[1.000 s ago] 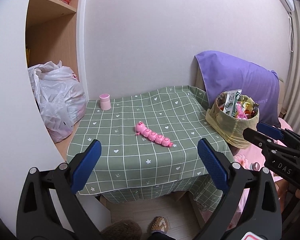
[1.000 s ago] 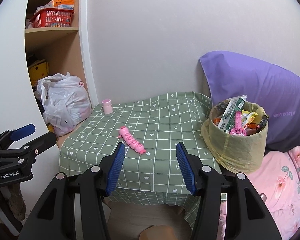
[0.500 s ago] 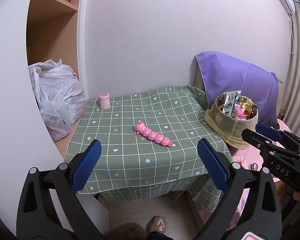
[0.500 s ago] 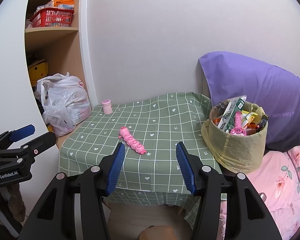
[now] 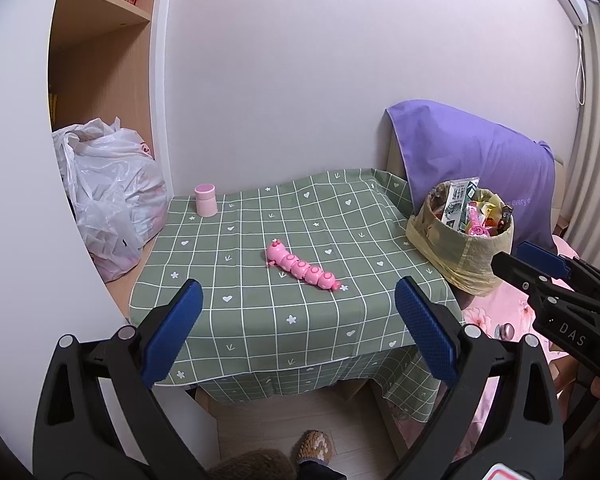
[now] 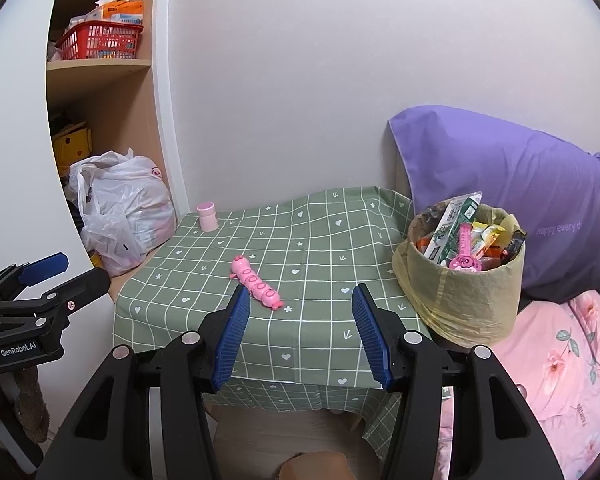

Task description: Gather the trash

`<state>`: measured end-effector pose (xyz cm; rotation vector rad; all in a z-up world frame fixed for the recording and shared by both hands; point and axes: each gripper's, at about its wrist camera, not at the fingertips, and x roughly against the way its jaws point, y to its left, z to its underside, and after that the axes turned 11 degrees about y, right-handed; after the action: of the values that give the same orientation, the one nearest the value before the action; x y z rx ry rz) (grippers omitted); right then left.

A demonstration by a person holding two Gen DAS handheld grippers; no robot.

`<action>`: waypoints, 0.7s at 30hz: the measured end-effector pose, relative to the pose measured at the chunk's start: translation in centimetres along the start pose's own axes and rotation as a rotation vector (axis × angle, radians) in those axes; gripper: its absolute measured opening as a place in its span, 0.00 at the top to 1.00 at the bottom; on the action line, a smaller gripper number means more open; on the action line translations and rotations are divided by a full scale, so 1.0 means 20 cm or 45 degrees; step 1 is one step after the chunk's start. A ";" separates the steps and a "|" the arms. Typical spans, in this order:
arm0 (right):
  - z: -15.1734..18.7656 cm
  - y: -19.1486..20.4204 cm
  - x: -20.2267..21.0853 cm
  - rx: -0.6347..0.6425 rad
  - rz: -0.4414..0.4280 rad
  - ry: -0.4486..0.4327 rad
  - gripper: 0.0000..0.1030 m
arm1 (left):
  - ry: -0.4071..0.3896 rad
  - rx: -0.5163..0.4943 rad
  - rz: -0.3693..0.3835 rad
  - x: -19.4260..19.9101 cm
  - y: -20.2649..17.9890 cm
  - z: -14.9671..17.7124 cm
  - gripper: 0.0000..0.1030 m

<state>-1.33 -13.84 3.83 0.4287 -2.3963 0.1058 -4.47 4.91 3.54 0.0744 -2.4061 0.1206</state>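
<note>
A bin lined with a yellow bag (image 5: 462,246) (image 6: 466,298) stands on the pink bed right of the table, filled with wrappers, a carton and a pink toy. On the green checked tablecloth (image 5: 260,312) (image 6: 312,248) lie a pink caterpillar toy (image 5: 300,266) (image 6: 256,284) and a small pink cup (image 5: 205,199) (image 6: 208,216) at the back left. My left gripper (image 5: 300,332) is open and empty in front of the table. My right gripper (image 6: 298,338) is also open and empty, near the table's front edge; its fingers (image 5: 540,268) also show in the left wrist view.
A purple pillow (image 6: 508,184) leans on the wall behind the bin. A full white plastic bag (image 6: 120,220) sits on the low shelf at left, with a red basket (image 6: 100,42) on the shelf above. A slippered foot (image 5: 312,446) shows on the floor.
</note>
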 end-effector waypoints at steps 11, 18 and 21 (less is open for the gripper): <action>0.01 -0.02 0.02 -0.005 0.016 -0.009 0.51 | 0.009 0.003 0.013 -0.02 0.00 0.00 0.11; 0.01 -0.02 0.02 -0.009 0.019 -0.008 0.51 | 0.009 -0.002 0.017 -0.01 -0.01 0.01 0.11; 0.01 -0.03 0.02 -0.012 0.019 -0.007 0.51 | 0.007 -0.006 0.019 -0.01 -0.01 0.00 0.11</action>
<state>-1.63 -14.61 3.89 0.4067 -2.4045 0.1000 -4.35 4.68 3.35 0.0543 -2.4017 0.1220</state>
